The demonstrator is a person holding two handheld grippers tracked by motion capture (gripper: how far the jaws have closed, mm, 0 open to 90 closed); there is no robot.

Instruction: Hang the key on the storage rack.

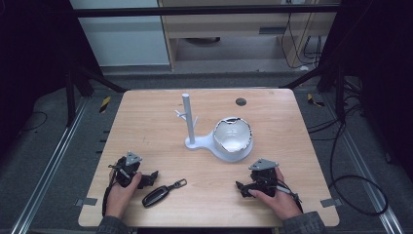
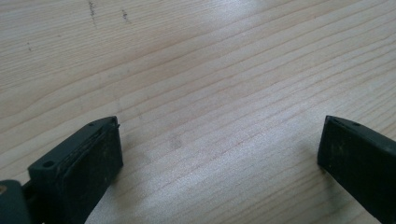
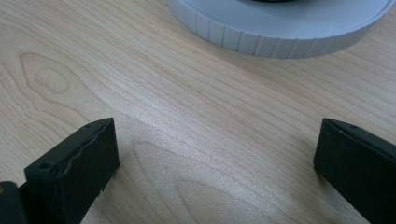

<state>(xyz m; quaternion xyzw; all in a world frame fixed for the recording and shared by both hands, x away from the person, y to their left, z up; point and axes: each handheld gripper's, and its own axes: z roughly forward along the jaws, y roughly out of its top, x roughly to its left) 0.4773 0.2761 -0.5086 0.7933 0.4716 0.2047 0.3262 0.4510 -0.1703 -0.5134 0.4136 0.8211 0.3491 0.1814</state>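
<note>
High view: the wooden worktop (image 1: 146,117) carries a grey stand (image 1: 189,122) with a tall post and short pegs near the centre, its base running out toward 4 o'clock into a round dish (image 1: 234,135) with a pale, shiny inside. A black car key (image 1: 157,196) with a metal ring (image 1: 179,184) at its 2 o'clock end lies flat near the front edge, at about 7 o'clock from the stand. The left gripper (image 1: 152,176) rests on the worktop just beside the key, at its 10 o'clock, apart from it. The right gripper (image 1: 240,188) rests at about 5 o'clock from the stand, well apart from the key.

Left gripper view: the two black fingers (image 2: 88,158) stand wide apart over bare wood grain, with nothing between them.

Right gripper view: the fingers (image 3: 79,161) are likewise spread wide and hold nothing; the ribbed grey rim of the dish base (image 3: 280,39) lies ahead at 12 o'clock, clear of them.

The key looks small, light and rigid, with a smooth plastic shell that could slip under a loose pinch. It lies low on the wood, so the fingers would likely need to come down on either side of its narrow body and squeeze across the width near the middle. The ring is thin and probably free to swing, a poorer place to grip, though it seems the part that would go over a peg.
</note>
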